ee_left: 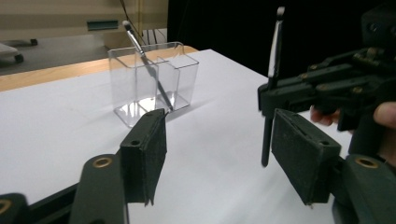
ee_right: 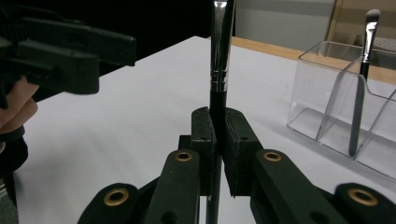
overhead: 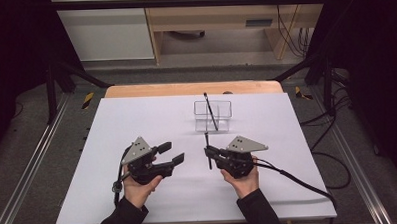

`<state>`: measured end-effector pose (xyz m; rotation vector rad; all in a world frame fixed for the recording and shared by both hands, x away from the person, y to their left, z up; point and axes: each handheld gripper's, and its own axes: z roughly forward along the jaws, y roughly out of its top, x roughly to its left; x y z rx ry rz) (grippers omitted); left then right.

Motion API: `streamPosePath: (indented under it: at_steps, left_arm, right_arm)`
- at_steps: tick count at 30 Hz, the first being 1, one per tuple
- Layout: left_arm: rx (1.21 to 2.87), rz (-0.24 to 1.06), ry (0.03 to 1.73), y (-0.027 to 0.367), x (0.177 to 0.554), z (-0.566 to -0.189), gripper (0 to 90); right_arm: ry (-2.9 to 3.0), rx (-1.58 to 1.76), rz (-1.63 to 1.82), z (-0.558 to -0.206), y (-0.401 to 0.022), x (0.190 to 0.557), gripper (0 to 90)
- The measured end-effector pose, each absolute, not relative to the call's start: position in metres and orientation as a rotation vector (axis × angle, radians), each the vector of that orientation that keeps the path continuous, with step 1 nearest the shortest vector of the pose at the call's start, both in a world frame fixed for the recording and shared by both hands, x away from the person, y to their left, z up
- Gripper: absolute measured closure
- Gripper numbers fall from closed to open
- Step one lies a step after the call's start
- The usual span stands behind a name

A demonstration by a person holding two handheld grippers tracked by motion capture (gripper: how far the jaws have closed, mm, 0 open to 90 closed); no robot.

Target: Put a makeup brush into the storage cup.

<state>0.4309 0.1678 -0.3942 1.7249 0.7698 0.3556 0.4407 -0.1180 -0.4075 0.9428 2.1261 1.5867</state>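
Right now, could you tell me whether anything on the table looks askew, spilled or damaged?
Nothing stands out. The clear organizer stands upright on the white table, with one brush leaning inside it. The right gripper holds a second brush upright, and the left gripper is open beside it. Nothing is spilled or broken.

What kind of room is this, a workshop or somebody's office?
Probably a lab recording station: a white-topped table inside a black metal frame, loose cables on the floor, and a person working handheld grippers near a clear organiser.
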Motion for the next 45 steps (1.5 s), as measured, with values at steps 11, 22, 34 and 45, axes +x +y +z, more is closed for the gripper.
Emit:
streamPosePath:
  at_steps: [11,22,34,45]
  left_arm:
    - [1.774,0.385,0.826,0.185,0.430,-0.408,21.4]
    - [1.805,0.407,0.884,0.202,0.429,-0.417,10.6]
    - [1.827,0.427,0.936,0.222,0.430,-0.425,6.7]
    - [1.847,0.454,0.952,0.230,0.432,-0.426,5.7]
  right_arm:
    - [2.070,0.977,1.595,-0.395,-0.128,0.449,84.2]
    - [2.021,1.001,1.589,-0.384,-0.135,0.460,84.2]
    - [1.947,1.033,1.597,-0.369,-0.139,0.476,84.2]
    - [1.900,1.060,1.584,-0.357,-0.139,0.495,84.2]
